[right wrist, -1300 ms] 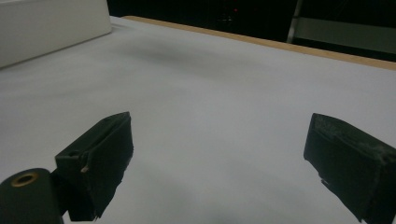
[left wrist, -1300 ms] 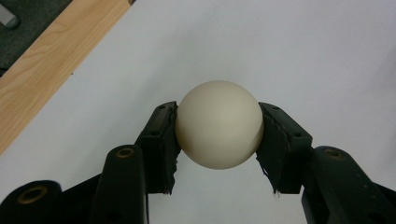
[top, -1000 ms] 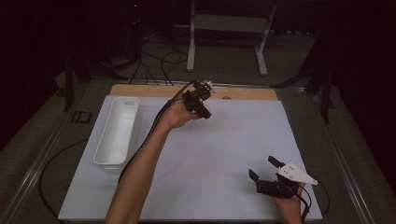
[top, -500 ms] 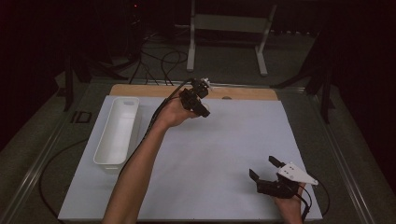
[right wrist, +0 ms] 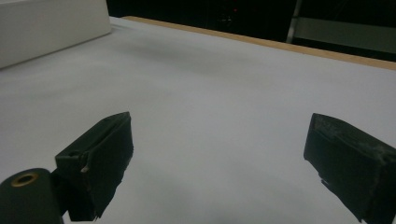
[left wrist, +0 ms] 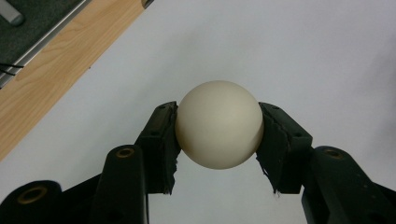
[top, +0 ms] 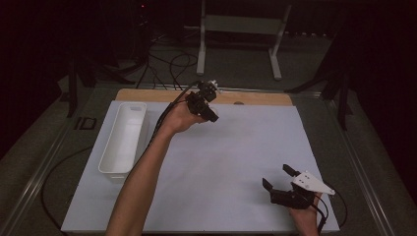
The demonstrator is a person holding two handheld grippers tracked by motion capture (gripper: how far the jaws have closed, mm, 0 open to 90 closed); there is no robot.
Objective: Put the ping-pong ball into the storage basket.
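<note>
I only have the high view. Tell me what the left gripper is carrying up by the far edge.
Observer: A cream ball, clamped between the left gripper pads.
Operator: Say what is under it.
Observer: White table cover, with the wooden strip off to one side.
Operator: Report on the right gripper.
Observer: The right gripper has its jaws wide apart, nothing between them; the white bin lies ahead of it.

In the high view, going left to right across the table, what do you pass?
White bin → left gripper, held up near the table's far edge → right gripper, low at the near right with its jaws apart.
</note>
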